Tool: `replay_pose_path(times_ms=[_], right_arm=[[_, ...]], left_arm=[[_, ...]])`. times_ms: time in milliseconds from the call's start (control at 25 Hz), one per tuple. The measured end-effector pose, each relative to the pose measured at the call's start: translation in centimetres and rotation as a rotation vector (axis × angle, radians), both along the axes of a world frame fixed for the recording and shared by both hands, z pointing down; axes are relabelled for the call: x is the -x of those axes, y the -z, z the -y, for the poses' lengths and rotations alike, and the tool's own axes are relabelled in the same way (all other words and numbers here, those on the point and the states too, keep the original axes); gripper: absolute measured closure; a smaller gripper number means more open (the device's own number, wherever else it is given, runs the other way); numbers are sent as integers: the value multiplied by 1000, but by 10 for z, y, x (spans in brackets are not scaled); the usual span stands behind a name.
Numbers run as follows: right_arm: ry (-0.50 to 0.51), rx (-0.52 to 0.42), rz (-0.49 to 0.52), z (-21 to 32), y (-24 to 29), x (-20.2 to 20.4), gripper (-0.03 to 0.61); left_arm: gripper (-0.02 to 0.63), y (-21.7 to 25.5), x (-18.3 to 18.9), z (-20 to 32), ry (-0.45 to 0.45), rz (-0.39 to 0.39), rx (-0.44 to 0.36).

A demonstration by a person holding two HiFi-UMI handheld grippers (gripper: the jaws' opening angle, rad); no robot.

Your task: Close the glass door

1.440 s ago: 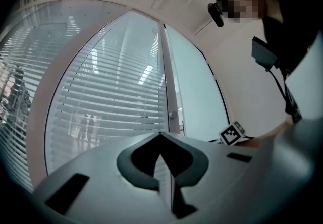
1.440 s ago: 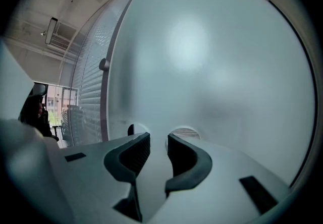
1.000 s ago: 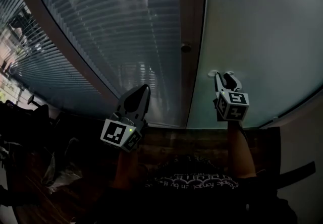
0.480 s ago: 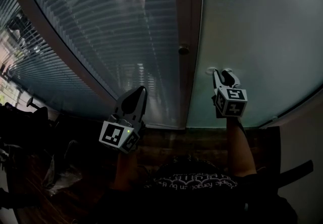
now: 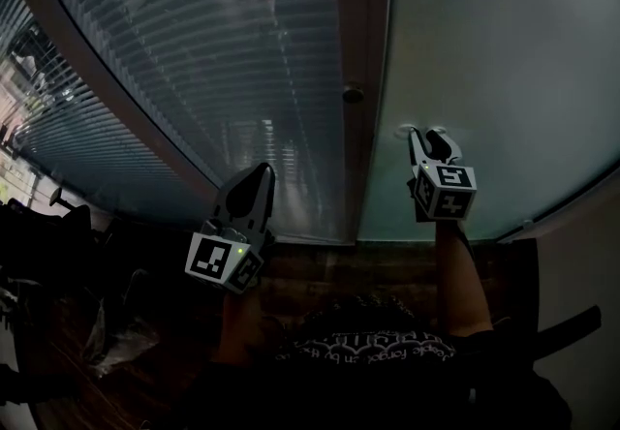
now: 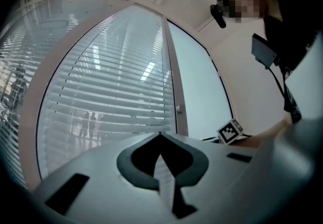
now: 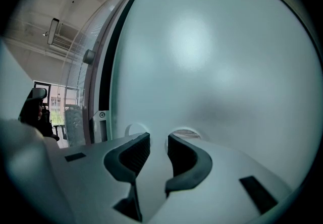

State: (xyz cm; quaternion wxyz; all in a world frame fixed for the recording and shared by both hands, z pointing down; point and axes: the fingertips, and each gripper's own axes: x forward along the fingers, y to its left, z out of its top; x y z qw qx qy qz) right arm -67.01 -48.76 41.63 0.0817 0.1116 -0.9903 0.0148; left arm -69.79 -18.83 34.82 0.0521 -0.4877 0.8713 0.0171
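Right gripper (image 5: 428, 135) (parted) at glass door (image 5: 504, 60)

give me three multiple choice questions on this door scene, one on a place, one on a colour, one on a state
1. The tips of the right gripper are at:
A) the slatted blinds
B) the frosted pane
C) the floor

2. The small light on the left gripper is:
A) red
B) blue
C) green

3. The left gripper's jaws are:
A) shut with nothing between them
B) wide apart
C) shut on a handle

Answers:
1 B: the head view shows the tips up against the pale frosted glass.
2 C: it glows green at the edge of that gripper's marker cube.
3 A: in the left gripper view the jaw tips meet and hold nothing.
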Motion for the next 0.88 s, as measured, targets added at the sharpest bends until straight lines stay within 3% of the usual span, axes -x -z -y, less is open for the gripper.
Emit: replay_pose_path(times_ms=[320, 600, 880], right_arm=[[17, -14, -8, 0, 2, -5, 471], [-69, -151, -36, -5, 14, -23, 460], [-54, -143, 43, -22, 34, -53, 462]], left_arm=[[612, 10, -14, 17, -62, 11, 0], [612, 21, -22, 23, -100, 23, -7], [612, 17, -23, 31, -124, 11, 2]])
